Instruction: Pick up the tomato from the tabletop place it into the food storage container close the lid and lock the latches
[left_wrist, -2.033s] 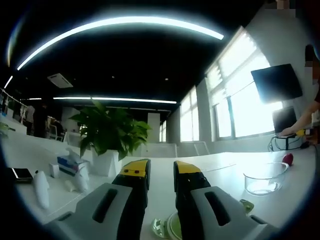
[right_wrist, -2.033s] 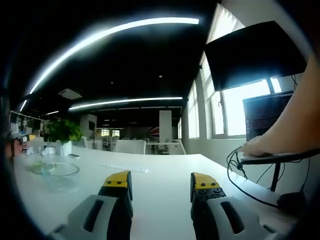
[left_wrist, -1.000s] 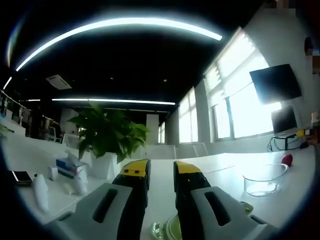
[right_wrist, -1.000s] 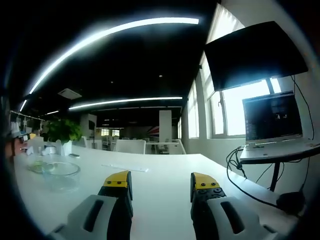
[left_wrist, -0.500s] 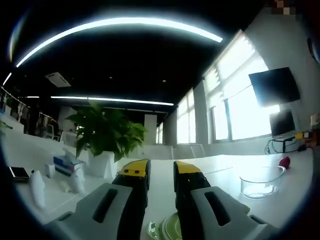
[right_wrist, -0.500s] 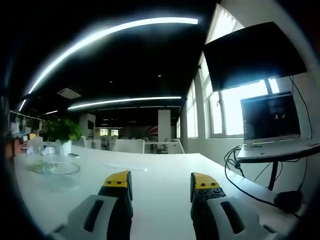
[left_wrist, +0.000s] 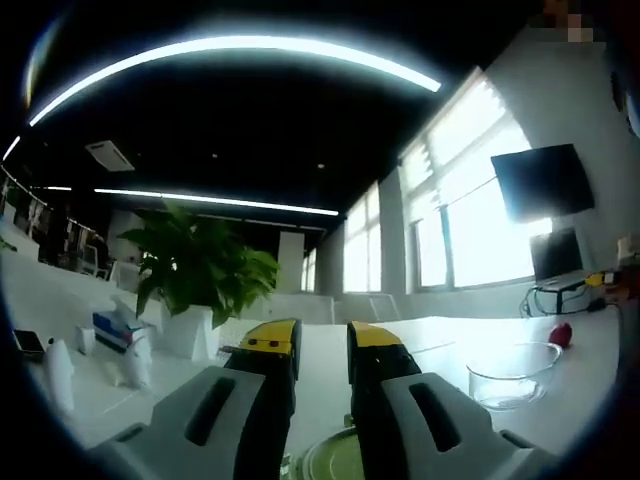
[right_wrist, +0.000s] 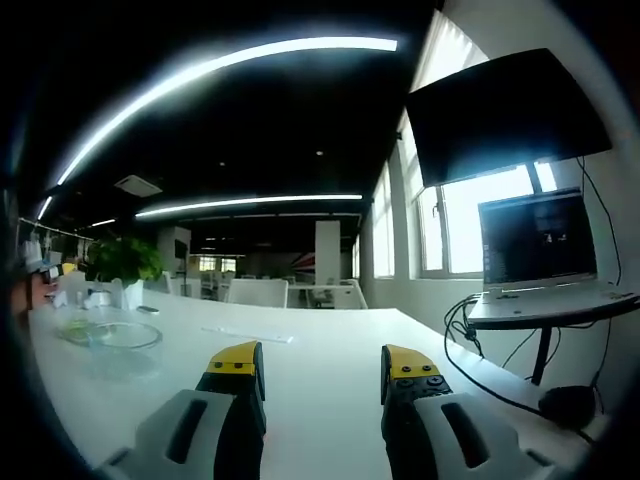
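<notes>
A small red tomato (left_wrist: 560, 334) lies on the white table at the far right of the left gripper view. Just in front of it stands the clear glass container (left_wrist: 510, 375), with nothing in it. A green lid (left_wrist: 330, 462) lies flat under my left gripper (left_wrist: 323, 338), whose jaws stand a narrow gap apart with nothing between them. In the right gripper view the glass container (right_wrist: 120, 345) sits far left, with a greenish lid (right_wrist: 75, 333) behind it. My right gripper (right_wrist: 325, 365) is open wide over bare table, well away from the container.
A potted plant (left_wrist: 195, 270), a tissue box (left_wrist: 112, 325), a phone (left_wrist: 25, 342) and white bottles (left_wrist: 58, 375) stand at the left. A wall monitor (right_wrist: 510, 110), a laptop (right_wrist: 540, 245) on a stand and cables (right_wrist: 480, 330) are at the right.
The left view has shifted, so container and tomato sit further left in it. A person's arm at the laptop two seconds ago has gone. Both grippers' jaws are unchanged.
</notes>
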